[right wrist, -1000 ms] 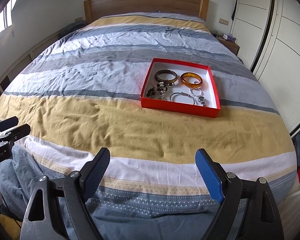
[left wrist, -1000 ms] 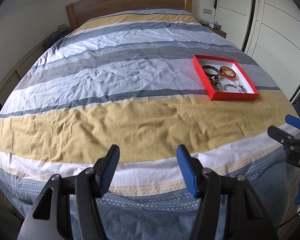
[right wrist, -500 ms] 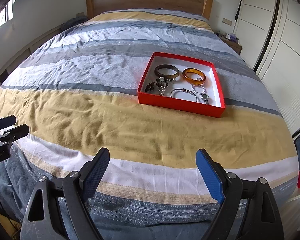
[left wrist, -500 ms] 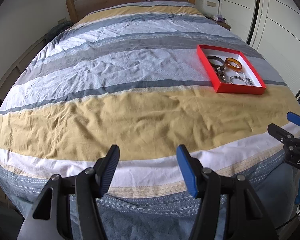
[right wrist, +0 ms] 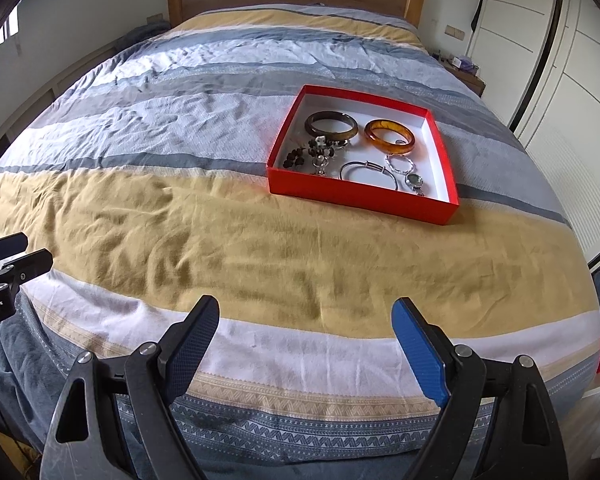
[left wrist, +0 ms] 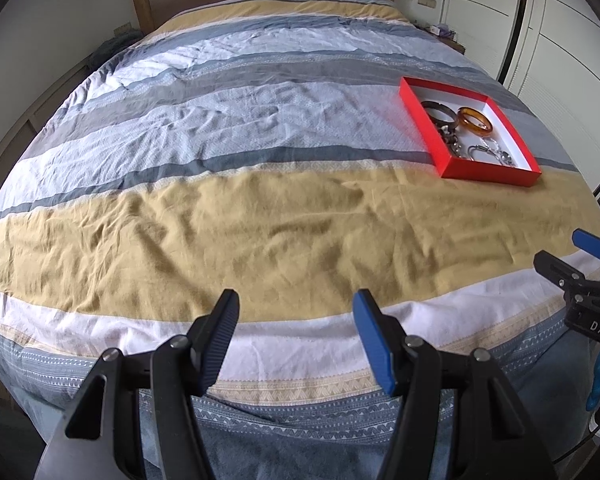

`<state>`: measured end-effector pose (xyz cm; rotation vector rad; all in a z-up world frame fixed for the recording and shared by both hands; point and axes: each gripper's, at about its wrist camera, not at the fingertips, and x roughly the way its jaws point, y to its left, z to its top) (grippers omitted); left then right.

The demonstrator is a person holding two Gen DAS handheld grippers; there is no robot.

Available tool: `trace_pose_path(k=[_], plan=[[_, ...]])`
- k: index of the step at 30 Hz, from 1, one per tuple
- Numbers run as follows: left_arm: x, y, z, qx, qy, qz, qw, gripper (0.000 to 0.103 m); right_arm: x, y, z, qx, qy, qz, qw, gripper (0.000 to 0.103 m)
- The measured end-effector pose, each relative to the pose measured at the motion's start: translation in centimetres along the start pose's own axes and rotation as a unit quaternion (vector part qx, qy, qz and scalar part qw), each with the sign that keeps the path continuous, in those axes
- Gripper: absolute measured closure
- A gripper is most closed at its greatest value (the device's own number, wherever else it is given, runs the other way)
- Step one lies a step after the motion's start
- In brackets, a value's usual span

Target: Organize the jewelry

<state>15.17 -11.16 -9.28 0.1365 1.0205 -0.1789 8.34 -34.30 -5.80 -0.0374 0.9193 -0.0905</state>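
A: What is changing against the frames a second ago?

B: Both views are advancing toward the bed (right wrist: 260, 240); the red box (right wrist: 360, 196) is appearing larger and nearer than it was, and its contents are lying as they did.

A: Where is the jewelry lying?

B: All visible pieces are sitting inside the red box, on the right half of the striped duvet. The dark bangle (right wrist: 331, 125) and the amber bangle (right wrist: 389, 135) are resting along the far side; the dark bead bracelet (right wrist: 306, 156), the silver bangle (right wrist: 366, 172) and the watch (right wrist: 414, 181) are lying nearer the front wall. No piece is visible on the duvet itself.

A: How are the grippers standing?

B: The right gripper (right wrist: 305, 346) is hanging wide apart and empty over the near edge of the bed. The left gripper (left wrist: 295, 340) is also spread and empty, farther left.

A: Which step is in hand?

B: Judging by position, an approach toward the box. The scene fits either pieces awaiting sorting or pieces already gathered, so no specific pick is being prescribed.
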Motion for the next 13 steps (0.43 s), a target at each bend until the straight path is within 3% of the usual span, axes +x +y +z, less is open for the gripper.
trace_pose_path(k=[13], plan=[[0.06, 0.33, -0.10, 0.001, -0.002, 0.002, 1.0000, 0.046, -0.26, 0.36, -0.01, -0.008, 0.003, -0.010, 1.000, 0.016]])
